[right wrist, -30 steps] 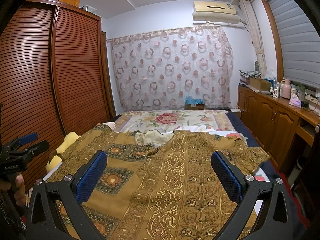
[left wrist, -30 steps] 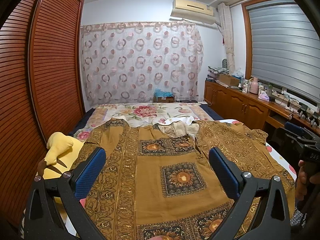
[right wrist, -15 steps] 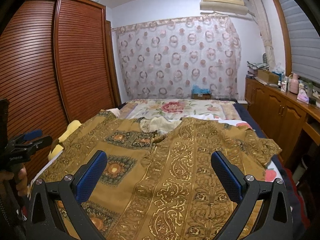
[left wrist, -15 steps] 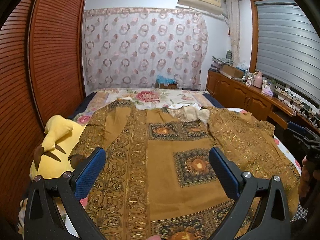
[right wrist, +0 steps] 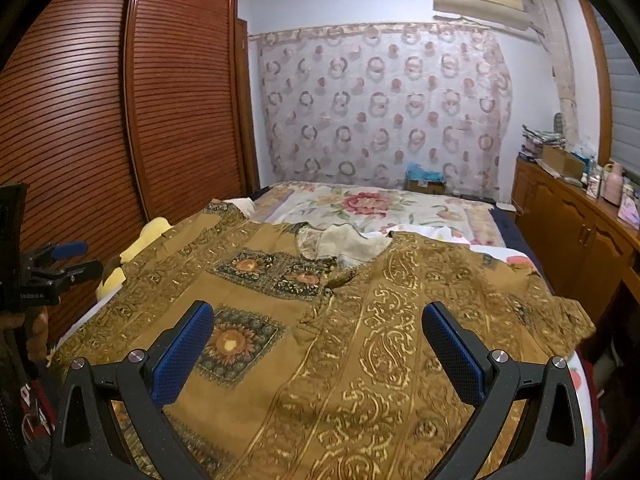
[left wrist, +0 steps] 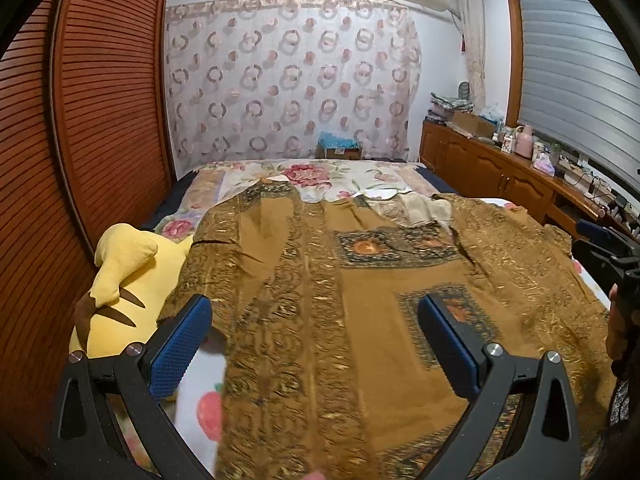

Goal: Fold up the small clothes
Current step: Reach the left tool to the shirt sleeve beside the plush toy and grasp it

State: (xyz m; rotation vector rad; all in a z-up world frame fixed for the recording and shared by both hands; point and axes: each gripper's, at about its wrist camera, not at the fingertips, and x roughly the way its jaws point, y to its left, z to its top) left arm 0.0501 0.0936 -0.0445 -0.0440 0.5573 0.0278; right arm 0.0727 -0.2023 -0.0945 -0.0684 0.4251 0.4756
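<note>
Left wrist: brown garment [left wrist: 360, 320] lies spread beneath the wide-spread left tool [left wrist: 314, 338].

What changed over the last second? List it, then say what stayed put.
The left gripper swung left: the yellow plush toy fills more of its view and the bedsheet now shows beside the brown patterned garment. The right gripper edged closer over the cloth. Nothing was grasped or released. The garment stays spread flat on the bed; both grippers stay open.
</note>
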